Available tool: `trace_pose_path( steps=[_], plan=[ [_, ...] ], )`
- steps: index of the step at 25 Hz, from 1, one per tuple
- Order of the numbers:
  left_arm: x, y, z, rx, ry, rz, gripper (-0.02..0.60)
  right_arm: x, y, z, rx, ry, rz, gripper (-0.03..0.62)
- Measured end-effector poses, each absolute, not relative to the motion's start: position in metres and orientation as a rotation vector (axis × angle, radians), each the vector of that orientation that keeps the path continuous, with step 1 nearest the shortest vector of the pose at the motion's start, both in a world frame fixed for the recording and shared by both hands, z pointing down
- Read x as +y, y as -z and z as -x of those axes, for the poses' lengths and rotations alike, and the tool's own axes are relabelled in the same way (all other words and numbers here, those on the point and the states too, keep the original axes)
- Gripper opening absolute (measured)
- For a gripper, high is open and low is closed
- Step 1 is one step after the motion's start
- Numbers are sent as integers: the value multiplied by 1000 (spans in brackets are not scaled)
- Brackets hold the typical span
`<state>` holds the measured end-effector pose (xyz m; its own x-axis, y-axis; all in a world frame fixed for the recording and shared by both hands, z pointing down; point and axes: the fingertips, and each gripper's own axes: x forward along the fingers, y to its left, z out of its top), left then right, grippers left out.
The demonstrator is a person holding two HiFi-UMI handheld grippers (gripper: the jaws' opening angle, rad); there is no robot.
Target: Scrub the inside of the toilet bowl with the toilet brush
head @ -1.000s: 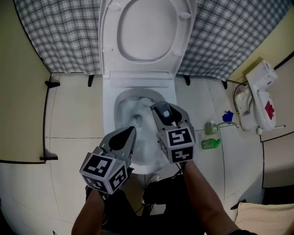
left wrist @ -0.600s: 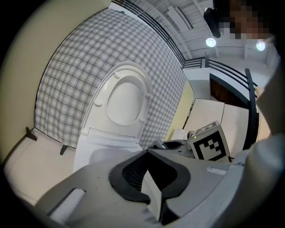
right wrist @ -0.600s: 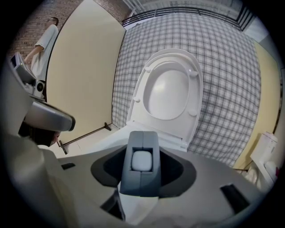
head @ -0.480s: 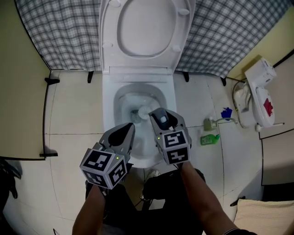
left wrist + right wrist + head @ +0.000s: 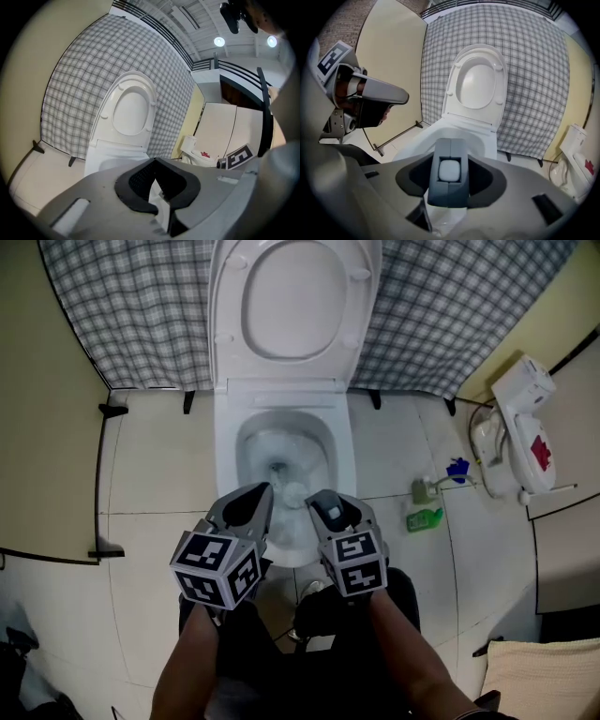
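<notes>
Back wall: grey-and-white check cloth (image 5: 122, 315) stretches from 10 round to 2 o'clock.
Side wall: plain cream panel (image 5: 42, 446) at 9 o'clock, with a black bracket (image 5: 110, 411) at its foot.
Floor: pale tiles (image 5: 155, 465) with thin dark joints.
Clutter: green bottle (image 5: 424, 518) at 3 o'clock, white appliance (image 5: 520, 427) beyond it.
Corner: beige cushion (image 5: 539, 676) at 5 o'clock.
Light: round ceiling lamps (image 5: 219, 41) glow overhead.

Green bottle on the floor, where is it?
In the head view, the small green plastic bottle lies on the pale tiled floor, to the right of the white toilet bowl and beside its front end.
</notes>
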<state>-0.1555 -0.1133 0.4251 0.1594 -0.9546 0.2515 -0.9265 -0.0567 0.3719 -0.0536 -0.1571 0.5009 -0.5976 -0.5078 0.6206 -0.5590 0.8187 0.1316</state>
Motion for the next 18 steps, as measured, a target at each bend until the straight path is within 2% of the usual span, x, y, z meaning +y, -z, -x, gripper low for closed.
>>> trace_pose_path(
  steps=[18],
  plan=[
    [-94, -382, 138, -1806, 110, -2078, 9, -99, -451, 7, -2314, -112, -783, 207]
  ],
)
